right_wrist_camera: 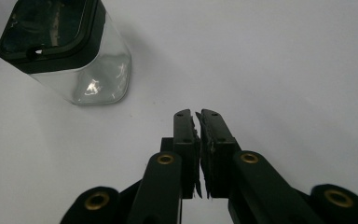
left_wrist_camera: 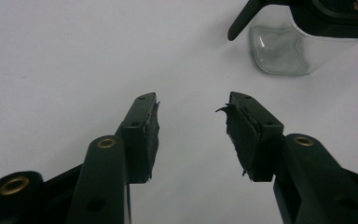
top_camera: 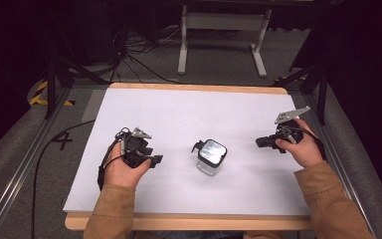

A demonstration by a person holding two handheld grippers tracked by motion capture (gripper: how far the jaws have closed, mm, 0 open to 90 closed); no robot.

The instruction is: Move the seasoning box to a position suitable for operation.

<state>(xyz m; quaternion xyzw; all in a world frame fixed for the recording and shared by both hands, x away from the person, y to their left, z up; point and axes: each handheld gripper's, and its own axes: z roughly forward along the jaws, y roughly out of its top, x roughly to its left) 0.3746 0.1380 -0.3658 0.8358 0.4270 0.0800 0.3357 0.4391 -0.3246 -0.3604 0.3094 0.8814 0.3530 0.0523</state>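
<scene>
A clear jar (top_camera: 211,158) with a black lid stood mid-bench (top_camera: 179,109) between the spread left tool (left_wrist_camera: 191,119) and pressed-together right tool (right_wrist_camera: 198,122); likely light, rigid and slippery, best gripped across its flat sides.

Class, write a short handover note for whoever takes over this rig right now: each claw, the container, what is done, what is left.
Left claw: open, empty, low over the white table, container ahead of it.
Right claw: shut, empty, right of the container.
Clear container: upright between the claws, black lid on, untouched.
Done: nothing gripped yet.
Left: probably close in and grasp the container.
</scene>
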